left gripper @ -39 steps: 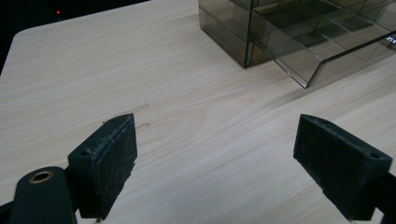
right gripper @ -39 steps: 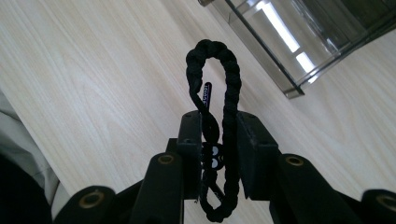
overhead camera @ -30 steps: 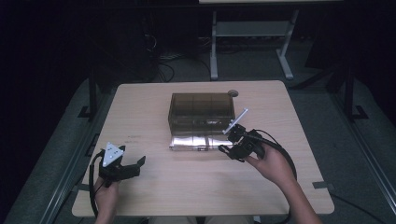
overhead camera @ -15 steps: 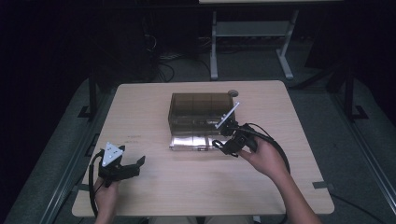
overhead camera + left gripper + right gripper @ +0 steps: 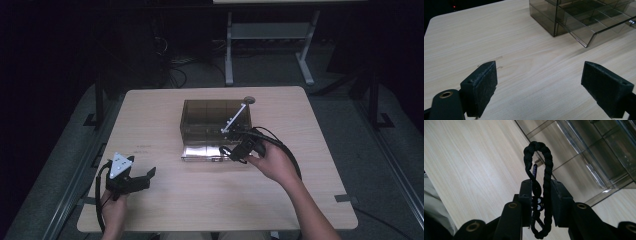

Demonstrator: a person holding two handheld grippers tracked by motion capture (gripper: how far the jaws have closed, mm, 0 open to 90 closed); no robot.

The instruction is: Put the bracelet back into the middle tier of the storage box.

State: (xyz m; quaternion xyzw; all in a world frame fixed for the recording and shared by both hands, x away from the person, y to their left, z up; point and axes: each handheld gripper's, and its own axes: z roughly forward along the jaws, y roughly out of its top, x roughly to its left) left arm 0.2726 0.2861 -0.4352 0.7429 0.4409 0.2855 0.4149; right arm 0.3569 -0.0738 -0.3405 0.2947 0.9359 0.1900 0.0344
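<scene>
A smoked clear drawer box (image 5: 207,116) stands mid-table with its lowest drawer (image 5: 200,153) pulled out toward me. My right gripper (image 5: 229,150) hovers at the drawer's right end, shut on a black braided cord loop (image 5: 547,162) that carries a small dark tag. The loop sticks up past the pads (image 5: 560,195), with the divided drawer (image 5: 579,170) behind it. My left gripper (image 5: 146,176) rests near the front left of the table, open with nothing between its fingers (image 5: 482,82). The box (image 5: 549,17) and drawer (image 5: 586,27) lie ahead of it.
A small round disc (image 5: 248,99) lies at the table's far edge behind the box. A metal stand (image 5: 265,35) is on the floor beyond the table. Cables trail from both grippers. Bare wood (image 5: 150,125) stretches left of the box.
My right gripper has moved left and a little away from me with the cord loop in it, now over the drawer's right end. The left gripper has stayed still.
</scene>
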